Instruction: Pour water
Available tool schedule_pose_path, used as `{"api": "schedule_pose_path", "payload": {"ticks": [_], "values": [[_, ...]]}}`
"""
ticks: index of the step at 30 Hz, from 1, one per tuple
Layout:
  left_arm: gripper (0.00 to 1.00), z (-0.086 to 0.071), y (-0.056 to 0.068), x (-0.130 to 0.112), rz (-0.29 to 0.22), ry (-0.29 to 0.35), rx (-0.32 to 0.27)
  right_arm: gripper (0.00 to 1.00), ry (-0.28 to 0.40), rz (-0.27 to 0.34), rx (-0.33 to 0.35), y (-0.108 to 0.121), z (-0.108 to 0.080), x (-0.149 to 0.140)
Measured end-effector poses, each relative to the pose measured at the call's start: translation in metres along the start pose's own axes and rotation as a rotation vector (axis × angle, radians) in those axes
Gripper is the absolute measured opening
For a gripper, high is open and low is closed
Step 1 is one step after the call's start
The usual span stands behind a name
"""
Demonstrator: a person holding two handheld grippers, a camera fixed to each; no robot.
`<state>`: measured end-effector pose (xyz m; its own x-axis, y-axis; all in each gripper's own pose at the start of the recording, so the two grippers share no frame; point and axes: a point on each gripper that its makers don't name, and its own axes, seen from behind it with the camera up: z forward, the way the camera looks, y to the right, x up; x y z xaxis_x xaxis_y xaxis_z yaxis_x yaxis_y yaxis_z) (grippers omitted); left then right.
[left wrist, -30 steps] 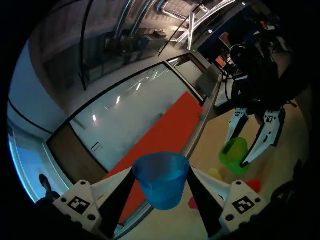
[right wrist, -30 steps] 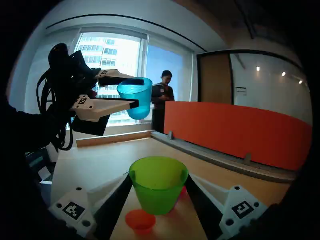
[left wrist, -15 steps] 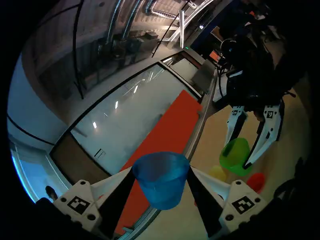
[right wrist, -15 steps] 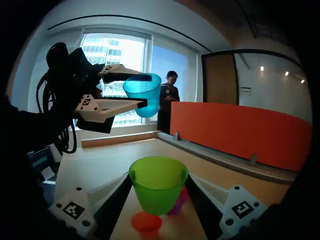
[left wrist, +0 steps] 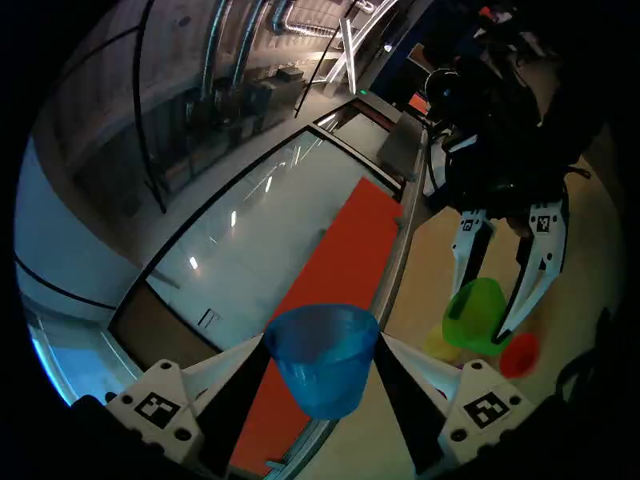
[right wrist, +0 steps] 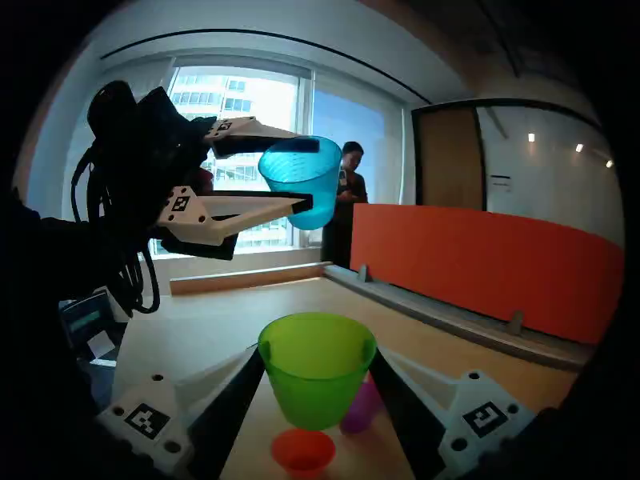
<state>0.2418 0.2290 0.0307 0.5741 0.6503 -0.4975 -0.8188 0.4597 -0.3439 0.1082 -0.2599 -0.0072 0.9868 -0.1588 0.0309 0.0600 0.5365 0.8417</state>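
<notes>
Left tongs (left wrist: 321,342): your grip stays closed on the blue cup (left wrist: 322,376), both fingers pressed to its sides. Right tongs (right wrist: 318,354): clamped the same way on the green cup (right wrist: 316,380).

Since a second ago, the blue cup has drifted right in the right gripper view. It hangs high over the table (right wrist: 200,328), up and left of the green cup and apart from it.

A purple cup (right wrist: 362,408) has come into sight, half hidden behind the green cup, near an orange cup (right wrist: 302,450).

Water in either cup: cannot tell.
</notes>
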Motion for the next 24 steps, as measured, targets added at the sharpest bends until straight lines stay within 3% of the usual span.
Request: {"api": "schedule_pose_path", "payload": {"ticks": [24], "values": [[0.87, -0.003, 0.000, 0.007, 0.119, -0.003, 0.002, 0.92, 0.007, -0.008, 0.039, -0.014, 0.012, 0.005]]}}
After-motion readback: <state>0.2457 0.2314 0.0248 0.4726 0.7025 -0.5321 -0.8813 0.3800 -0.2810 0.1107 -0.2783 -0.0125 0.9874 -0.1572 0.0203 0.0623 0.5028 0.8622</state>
